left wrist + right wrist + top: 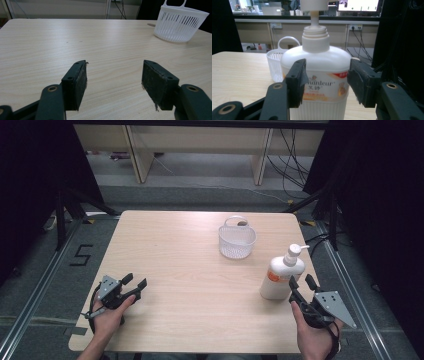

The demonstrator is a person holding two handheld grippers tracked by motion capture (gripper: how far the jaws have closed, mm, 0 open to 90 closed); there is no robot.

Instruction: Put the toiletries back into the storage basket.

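A white pump bottle (280, 277) with an orange label stands upright near the table's right edge. My right gripper (302, 281) sits just behind it, jaws apart. In the right gripper view the bottle (319, 72) stands close beyond my right gripper (325, 83), wider than the gap between the jaws, and the pads do not press on it. A white slotted basket (237, 240) with a loop handle stands farther back. My left gripper (135, 282) rests at the front left, open with nothing between its fingers (75, 85). The basket (180, 23) is far ahead to its right.
The light wooden table (175, 250) is bare between the two hands. Beyond it are grey floor, wooden furniture legs and cables. Black stands and curtains flank both sides. The basket (274, 65) peeks out left of the bottle in the right gripper view.
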